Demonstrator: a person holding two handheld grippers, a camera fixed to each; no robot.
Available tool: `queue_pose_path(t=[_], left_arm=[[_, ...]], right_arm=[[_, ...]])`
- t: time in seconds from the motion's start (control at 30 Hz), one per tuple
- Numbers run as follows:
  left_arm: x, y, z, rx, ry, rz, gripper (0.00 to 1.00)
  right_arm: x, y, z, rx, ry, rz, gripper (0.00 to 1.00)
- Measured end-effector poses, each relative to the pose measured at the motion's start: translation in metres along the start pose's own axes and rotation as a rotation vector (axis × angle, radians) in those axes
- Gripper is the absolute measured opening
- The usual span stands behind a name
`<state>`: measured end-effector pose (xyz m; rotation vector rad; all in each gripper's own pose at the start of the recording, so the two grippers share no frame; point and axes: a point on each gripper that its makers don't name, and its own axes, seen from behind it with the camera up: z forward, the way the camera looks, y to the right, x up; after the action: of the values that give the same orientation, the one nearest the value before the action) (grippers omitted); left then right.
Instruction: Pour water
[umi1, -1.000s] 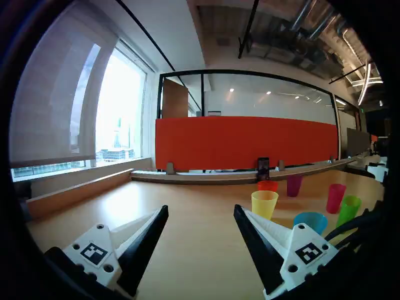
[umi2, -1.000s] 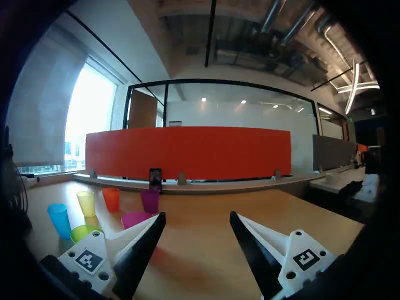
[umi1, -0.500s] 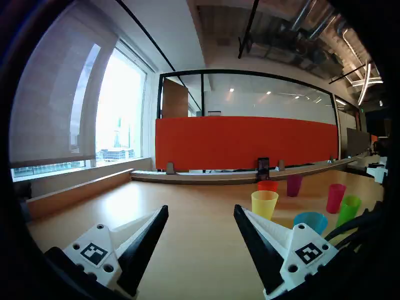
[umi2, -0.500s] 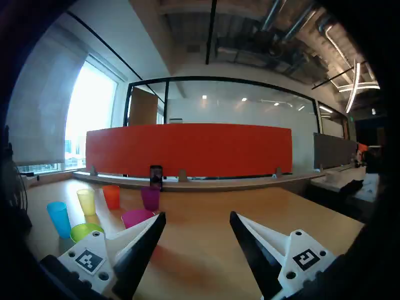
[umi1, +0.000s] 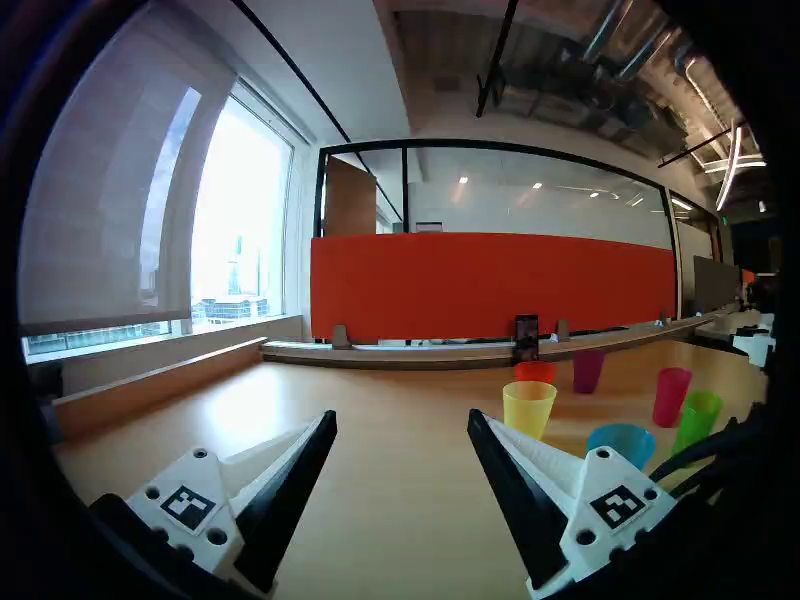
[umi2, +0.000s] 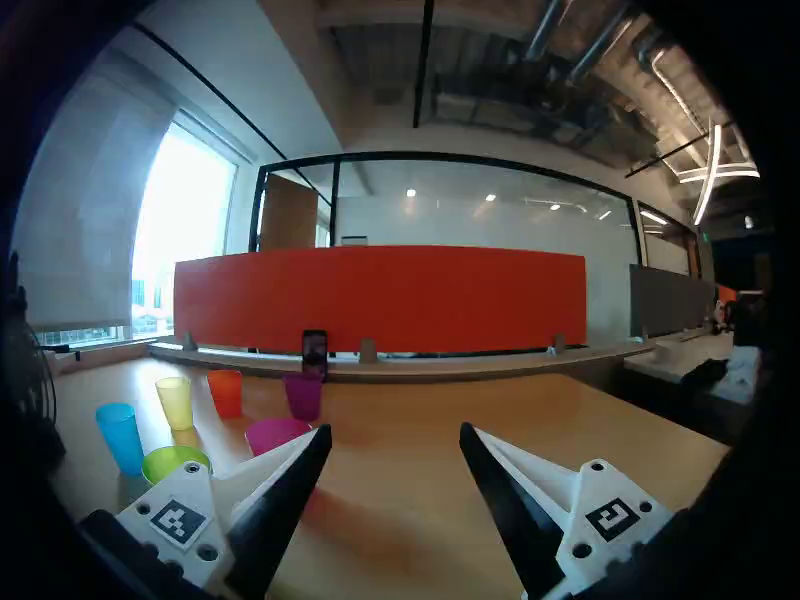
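Several coloured plastic cups stand on the wooden table. In the left gripper view a yellow cup (umi1: 528, 407) is just past the right finger, with a red cup (umi1: 535, 371), a purple cup (umi1: 587, 370), a pink cup (umi1: 671, 396), a green cup (umi1: 696, 420) and a blue cup (umi1: 621, 444) to its right. My left gripper (umi1: 401, 424) is open over bare table. In the right gripper view the blue cup (umi2: 120, 438), green cup (umi2: 174, 464), yellow cup (umi2: 175, 402), red cup (umi2: 225, 393), purple cup (umi2: 303, 396) and pink cup (umi2: 276, 436) stand at the left. My right gripper (umi2: 395, 438) is open, holding nothing.
A dark phone (umi1: 526, 337) stands upright on a low ledge (umi1: 400, 352) at the table's far edge, before an orange partition (umi1: 490, 283). Large windows (umi1: 235, 240) line the left side. Another desk with dark and white items (umi2: 715, 377) lies at the right.
The right gripper view has shifted slightly, so the cups and partition sit a little higher and to the right. The left gripper has not moved.
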<state>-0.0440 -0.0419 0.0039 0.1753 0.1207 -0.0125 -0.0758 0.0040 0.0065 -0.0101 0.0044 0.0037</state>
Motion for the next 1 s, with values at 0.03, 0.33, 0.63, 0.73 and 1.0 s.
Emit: queue_pose_path(t=[0.03,0.33,0.63,0.73,1.0], left_arm=[[0.0001,0.0001,-0.0001,0.0,0.0,0.0,0.97],[0.0003,0.0005,-0.0007,0.0,0.0,0.0,0.97],[0.0018,0.0006,-0.0004,0.0,-0.001,0.0,0.98],[0.0027,0.0003,-0.0005,0.0,-0.001,0.0,0.98],[0.0045,-0.0003,-0.0011,0.0,-0.002,0.0,0.98]], right_arm=[[0.0002,0.0,0.0,0.0,0.0,0.0,0.99],[0.0001,0.0001,0.0002,0.0,0.0,-0.001,0.99],[-0.0005,0.0003,-0.0001,0.0,0.0,0.0,0.99],[-0.0004,0.0002,-0.0002,0.0,0.0,0.0,0.99],[-0.0003,0.0,-0.0006,0.0,0.0,0.0,1.0]])
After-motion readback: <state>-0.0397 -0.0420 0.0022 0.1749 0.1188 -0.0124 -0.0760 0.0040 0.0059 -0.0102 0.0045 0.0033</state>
